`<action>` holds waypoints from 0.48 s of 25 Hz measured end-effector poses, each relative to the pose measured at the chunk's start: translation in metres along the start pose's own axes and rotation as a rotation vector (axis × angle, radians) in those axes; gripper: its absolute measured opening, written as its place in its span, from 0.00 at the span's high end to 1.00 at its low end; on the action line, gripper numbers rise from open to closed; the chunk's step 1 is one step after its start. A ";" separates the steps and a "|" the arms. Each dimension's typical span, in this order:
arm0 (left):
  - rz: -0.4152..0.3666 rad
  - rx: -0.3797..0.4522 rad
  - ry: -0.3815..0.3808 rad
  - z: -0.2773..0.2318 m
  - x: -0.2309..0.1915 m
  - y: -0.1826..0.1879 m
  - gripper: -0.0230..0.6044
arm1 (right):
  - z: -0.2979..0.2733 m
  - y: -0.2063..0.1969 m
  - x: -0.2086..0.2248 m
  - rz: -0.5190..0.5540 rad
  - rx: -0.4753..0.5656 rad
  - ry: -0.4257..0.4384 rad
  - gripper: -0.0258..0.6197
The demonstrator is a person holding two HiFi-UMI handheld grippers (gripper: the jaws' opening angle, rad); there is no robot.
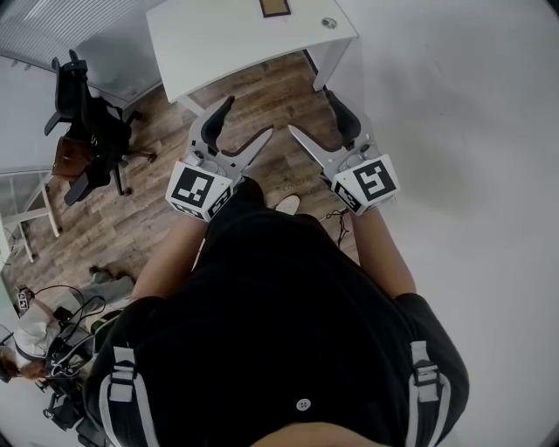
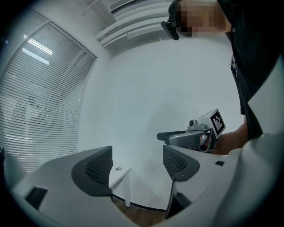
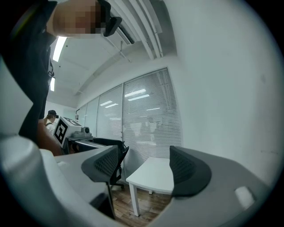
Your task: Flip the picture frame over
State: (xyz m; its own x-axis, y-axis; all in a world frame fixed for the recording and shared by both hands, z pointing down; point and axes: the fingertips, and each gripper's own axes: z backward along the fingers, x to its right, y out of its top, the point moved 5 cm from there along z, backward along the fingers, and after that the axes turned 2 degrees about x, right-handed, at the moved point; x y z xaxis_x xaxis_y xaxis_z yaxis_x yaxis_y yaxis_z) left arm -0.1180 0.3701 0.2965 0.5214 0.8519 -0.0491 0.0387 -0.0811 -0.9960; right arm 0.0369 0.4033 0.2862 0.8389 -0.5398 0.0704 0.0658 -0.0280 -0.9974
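The picture frame (image 1: 274, 8), brown with a dark rim, lies on the white table (image 1: 236, 44) at the top edge of the head view, partly cut off. My left gripper (image 1: 249, 118) and right gripper (image 1: 312, 111) hang side by side over the wood floor, short of the table's near edge, both open and empty. In the left gripper view the jaws (image 2: 135, 166) stand wide apart, with a table corner (image 2: 117, 177) between them and the right gripper (image 2: 195, 135) beside. In the right gripper view the jaws (image 3: 144, 166) gape towards the table (image 3: 153, 173). The frame is in neither gripper view.
A small round fitting (image 1: 328, 23) sits on the table's right part. A black office chair (image 1: 87, 131) stands to the left, with a second white table (image 1: 26, 201) beyond it. A person and cables (image 1: 35, 340) are at lower left. A white wall runs along the right.
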 end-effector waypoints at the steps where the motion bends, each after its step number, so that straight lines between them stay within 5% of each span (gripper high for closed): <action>1: 0.000 -0.001 0.004 0.000 -0.002 0.002 0.42 | -0.002 0.001 0.001 0.001 -0.001 0.001 0.40; 12: 0.017 -0.011 -0.004 -0.027 -0.037 -0.013 0.42 | -0.037 -0.017 0.028 -0.013 -0.021 -0.003 0.40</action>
State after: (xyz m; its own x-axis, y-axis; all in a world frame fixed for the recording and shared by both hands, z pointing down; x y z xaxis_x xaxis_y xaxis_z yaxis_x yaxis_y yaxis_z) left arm -0.1151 0.3258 0.3138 0.5187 0.8524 -0.0661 0.0397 -0.1013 -0.9941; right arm 0.0391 0.3571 0.3051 0.8395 -0.5369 0.0834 0.0651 -0.0530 -0.9965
